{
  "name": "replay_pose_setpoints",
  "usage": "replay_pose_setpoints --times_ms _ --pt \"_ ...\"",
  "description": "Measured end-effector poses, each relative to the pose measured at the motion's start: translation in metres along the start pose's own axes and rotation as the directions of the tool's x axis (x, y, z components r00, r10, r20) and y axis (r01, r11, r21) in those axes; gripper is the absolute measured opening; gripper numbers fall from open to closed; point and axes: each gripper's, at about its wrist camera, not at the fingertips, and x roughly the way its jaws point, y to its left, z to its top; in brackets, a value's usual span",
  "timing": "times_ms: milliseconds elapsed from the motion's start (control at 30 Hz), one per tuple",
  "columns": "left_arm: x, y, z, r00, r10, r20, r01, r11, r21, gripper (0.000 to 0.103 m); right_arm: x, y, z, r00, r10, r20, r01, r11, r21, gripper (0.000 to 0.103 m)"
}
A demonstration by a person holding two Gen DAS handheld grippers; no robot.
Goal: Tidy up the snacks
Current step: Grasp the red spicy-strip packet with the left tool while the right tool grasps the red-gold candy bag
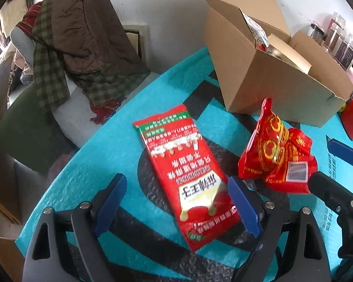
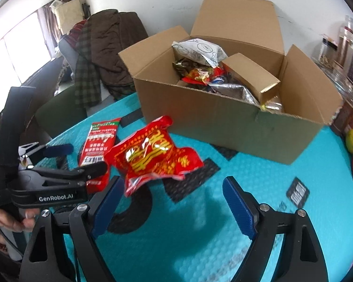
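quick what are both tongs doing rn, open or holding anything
Left tongs: open, astride the long red snack packet on the table, not closed on it.
Right tongs: open, holding nothing; crumpled red bag lies ahead.

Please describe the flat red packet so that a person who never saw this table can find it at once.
Find the open cardboard box on the turquoise mat. In front of it lie two red snacks. The flat packet is the long, smooth one with a green stripe at its far end, between the left gripper's open fingers; the crumpled bag beside it is puffy.
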Motion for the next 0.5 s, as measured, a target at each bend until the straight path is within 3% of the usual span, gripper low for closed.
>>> replay_pose_setpoints --times_ms 133,300,500 --pt "0.004 -0.005 0.003 1.000 0.000 0.009 0.000 1.000 0.024 0.088 0.010 0.001 0.011 0.999 0.041 0.001 -0.041 0.998 -0.044 0.096" --pt "0.002 -0.002 0.004 0.999 -0.010 0.050 0.009 0.999 0.038 0.058 0.026 0.005 0.024 0.996 0.092 -0.011 -0.092 0.986 -0.139 0.099" --pt "0.003 0.007 0.008 0.998 -0.043 0.040 0.042 0.998 0.042 0.052 0.049 0.010 0.030 0.990 0.131 -0.060 -0.141 0.964 -0.224 0.099"
